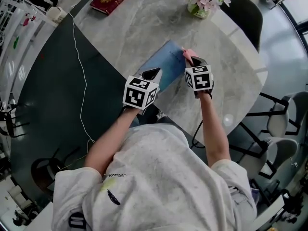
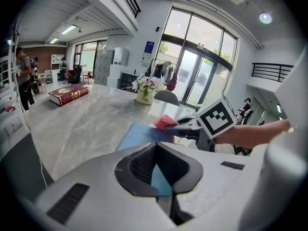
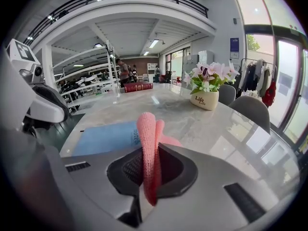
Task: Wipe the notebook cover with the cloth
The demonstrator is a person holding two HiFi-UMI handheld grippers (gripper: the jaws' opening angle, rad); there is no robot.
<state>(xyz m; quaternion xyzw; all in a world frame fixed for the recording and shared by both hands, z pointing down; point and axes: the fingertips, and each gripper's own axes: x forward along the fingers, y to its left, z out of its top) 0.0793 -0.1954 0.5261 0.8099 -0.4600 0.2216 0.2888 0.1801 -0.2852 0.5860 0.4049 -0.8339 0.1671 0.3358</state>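
A cream flower pot [image 3: 204,100] on the marble worktop [image 3: 202,129] carries the word "Life" in dark letters, with a smaller "Life" beneath it. The blue notebook [image 3: 103,137] shows dark print running up its cover that reads "noteb", the rest hidden behind the pink cloth [image 3: 147,143]. Gold lettering on the red book [image 3: 138,86], a blue wall sign [image 3: 234,44] and script on the person's shirt [image 1: 159,186] are too small to read.
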